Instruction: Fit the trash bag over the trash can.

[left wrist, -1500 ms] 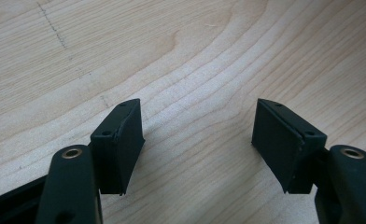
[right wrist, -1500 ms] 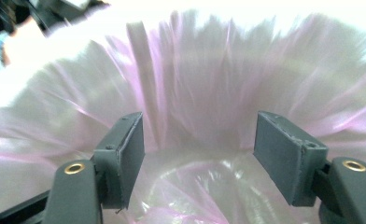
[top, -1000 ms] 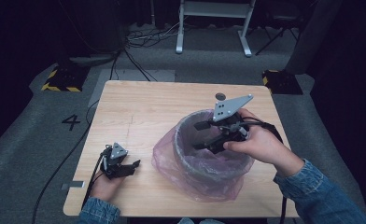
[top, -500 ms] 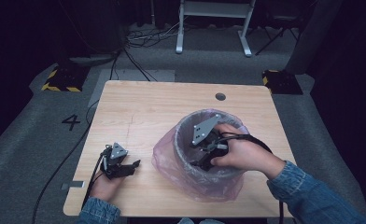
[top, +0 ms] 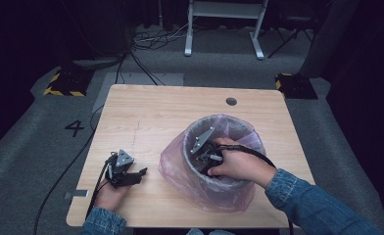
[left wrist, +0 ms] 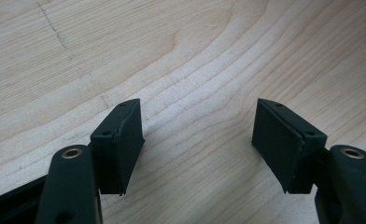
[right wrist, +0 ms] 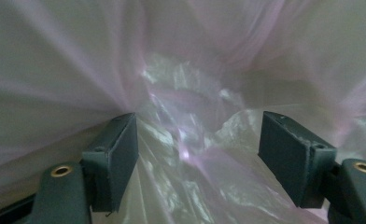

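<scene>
Dark room, pale wood table. Bag already lines the bin at near right; right gripper is down inside, jaws just opening, pushing plastic into place. Left gripper rests open, holding nothing.

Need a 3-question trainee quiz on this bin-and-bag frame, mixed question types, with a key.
1. True or false: the right gripper is down inside the bin.
2. What does the left gripper have between its jaws?
A. a fold of the pink bag
B. nothing, just bare table under them
C. a cable
3. Short answer: what lines the bin and spills over its rim?

Key
1. True: it reaches into the bin, with the crumpled pink bag ahead of its open jaws.
2. B: the jaws stand apart over the wooden table.
3. The thin pink bag.
</scene>
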